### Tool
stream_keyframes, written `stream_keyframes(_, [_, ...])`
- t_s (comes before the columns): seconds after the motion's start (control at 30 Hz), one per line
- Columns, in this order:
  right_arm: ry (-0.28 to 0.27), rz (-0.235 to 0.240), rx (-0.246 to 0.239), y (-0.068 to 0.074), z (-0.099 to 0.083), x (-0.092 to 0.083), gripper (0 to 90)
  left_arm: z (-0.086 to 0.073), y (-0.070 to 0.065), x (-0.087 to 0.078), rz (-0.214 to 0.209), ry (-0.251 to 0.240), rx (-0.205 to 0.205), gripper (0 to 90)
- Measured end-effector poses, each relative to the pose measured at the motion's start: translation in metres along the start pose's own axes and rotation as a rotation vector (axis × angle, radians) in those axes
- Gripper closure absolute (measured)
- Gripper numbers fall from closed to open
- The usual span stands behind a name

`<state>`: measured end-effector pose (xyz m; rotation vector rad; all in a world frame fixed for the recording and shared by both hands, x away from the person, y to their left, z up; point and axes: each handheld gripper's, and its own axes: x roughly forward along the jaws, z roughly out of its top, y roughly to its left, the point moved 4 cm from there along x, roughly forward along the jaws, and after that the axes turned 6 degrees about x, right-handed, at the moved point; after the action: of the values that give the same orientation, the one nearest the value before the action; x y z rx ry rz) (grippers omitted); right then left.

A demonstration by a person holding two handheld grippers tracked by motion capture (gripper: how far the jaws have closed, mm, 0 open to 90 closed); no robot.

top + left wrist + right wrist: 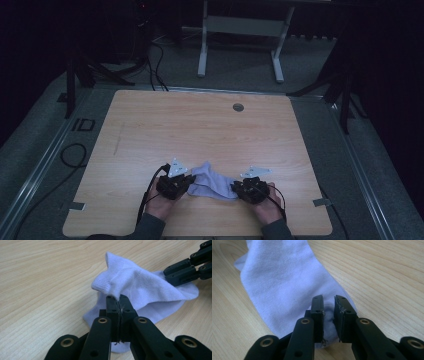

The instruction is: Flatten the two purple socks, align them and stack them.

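Lying on the table (150, 125) near its front edge, the sock (140, 287) is being pinched at one end by the closed left gripper (119, 298), while the right gripper (328, 301) is straddling the other end, jaws slightly apart, needing a firm, deep bite.

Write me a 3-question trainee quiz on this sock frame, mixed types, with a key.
1. True or false: the left gripper is shut on a fold of the sock.
2. Multiple choice: in the right gripper view, how do the jaws of the right gripper stand? A) pressed together on bare wood; B) slightly apart with the sock's end between them; C) wide open above the table.
3. Fill in: in the high view, the sock lies between the two ____.

Key: 1 true; 2 B; 3 grippers.
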<state>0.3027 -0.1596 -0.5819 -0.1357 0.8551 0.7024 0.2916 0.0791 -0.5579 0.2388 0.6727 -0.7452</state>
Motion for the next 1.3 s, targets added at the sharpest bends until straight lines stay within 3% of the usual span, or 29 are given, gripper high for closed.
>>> stream_keyframes(0.6, [-0.016, 0.005, 0.009, 0.000, -0.002, 0.000, 77.8, -0.013, 0.005, -0.006, -0.001, 0.026, -0.025, 88.6])
stream_keyframes(1.0, [-0.019, 0.004, 0.011, 0.000, -0.002, 0.000, 77.4, -0.023, 0.004, -0.003, -0.017, 0.079, -0.038, 88.4])
stream_keyframes(1.3, [-0.031, -0.022, 0.003, -0.001, -0.003, -0.002, 66.4, -0.030, 0.006, 0.002, -0.015, 0.129, -0.050, 87.8])
